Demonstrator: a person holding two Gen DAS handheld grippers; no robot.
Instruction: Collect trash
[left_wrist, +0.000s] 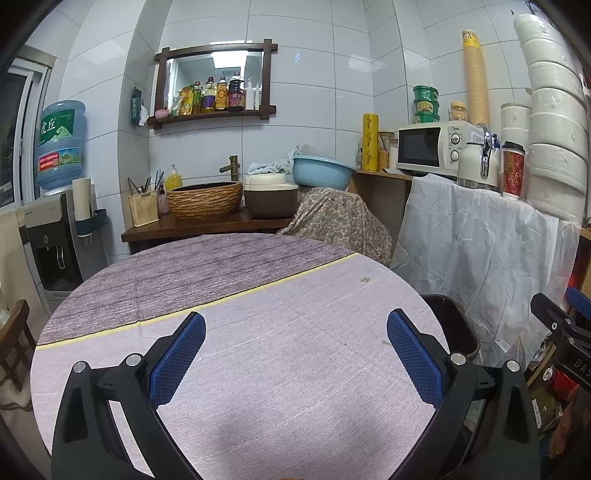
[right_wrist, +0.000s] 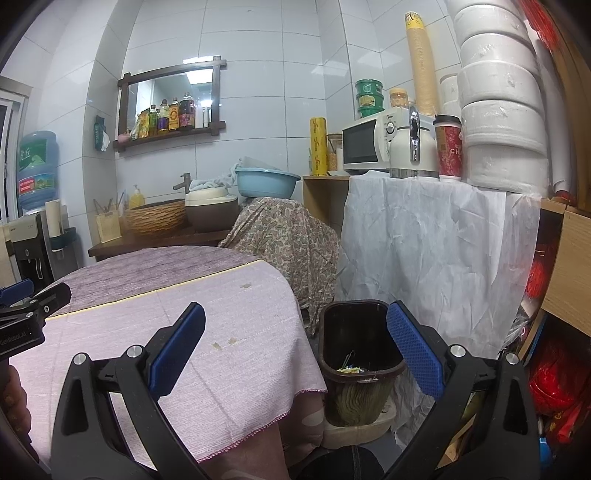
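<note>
Blue-padded fingers fill the bottom of both wrist views, and both pairs of tongs stand wide apart with nothing between them. From the left wrist, the left gripper (left_wrist: 295, 354) hovers over the pale cloth of the round table (left_wrist: 258, 295), whose far half is covered by a darker wood-grain cloth beyond a yellow seam running from 8 o'clock up toward 2 o'clock; a small brown stain (left_wrist: 365, 279) sits near the table's edge at about 1 o'clock from the tongs. The dark trash bin (left_wrist: 454, 325) shows only partly here, just off the table's rim at 3 o'clock, outside the right finger. From the right wrist, the right gripper (right_wrist: 295, 350) hangs over the table's right edge, its left finger above the cloth and its right finger overlapping the bin's far rim. The trash bin (right_wrist: 354, 395) stands on the floor just beside the table, between the fingers toward the right one, at roughly 4 o'clock from the gripper's middle. Small scraps of trash (right_wrist: 349, 367), yellow and green among them, lie at its bottom. A few faint stains (right_wrist: 223, 343) mark the cloth just left of the gripper's centre. The left gripper's black frame (right_wrist: 26, 314) pokes in at 9 o'clock.
</note>
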